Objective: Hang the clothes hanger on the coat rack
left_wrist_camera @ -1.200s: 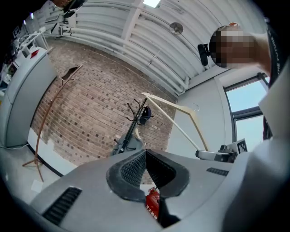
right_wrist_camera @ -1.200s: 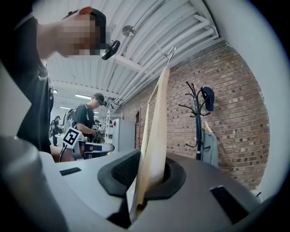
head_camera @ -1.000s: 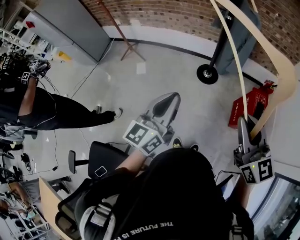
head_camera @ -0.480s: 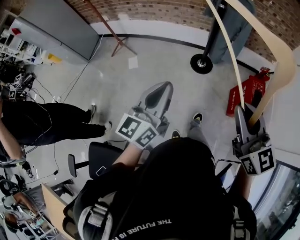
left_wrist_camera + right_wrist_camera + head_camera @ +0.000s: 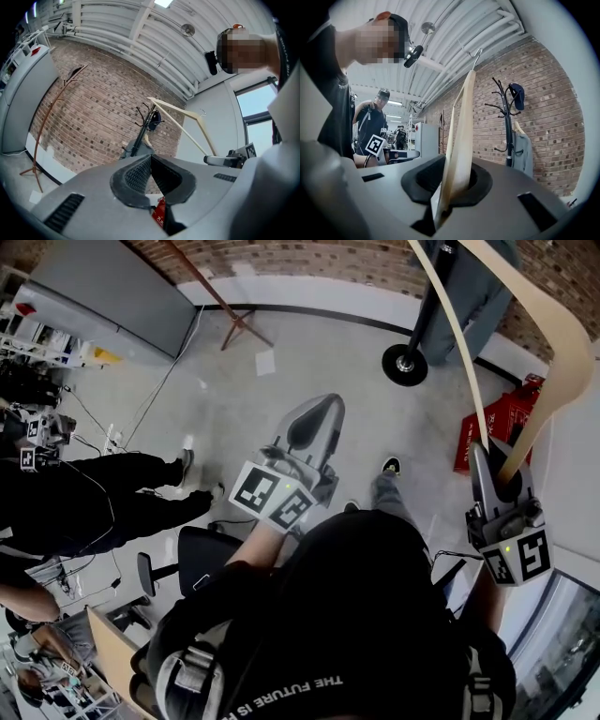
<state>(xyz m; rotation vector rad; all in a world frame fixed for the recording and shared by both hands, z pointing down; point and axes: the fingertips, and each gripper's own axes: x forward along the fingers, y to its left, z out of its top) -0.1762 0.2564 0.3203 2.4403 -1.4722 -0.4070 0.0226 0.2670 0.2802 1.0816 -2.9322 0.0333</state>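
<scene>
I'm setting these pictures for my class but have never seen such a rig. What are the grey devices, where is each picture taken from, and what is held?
A person carries two handheld two-jaw grippers. The head view looks down from a camera on their head; the other two views look along each gripper's jaws. The right gripper clamps a wooden clothes hanger by one end. The left gripper is shut and empty. A black coat rack stands by the brick wall.
</scene>
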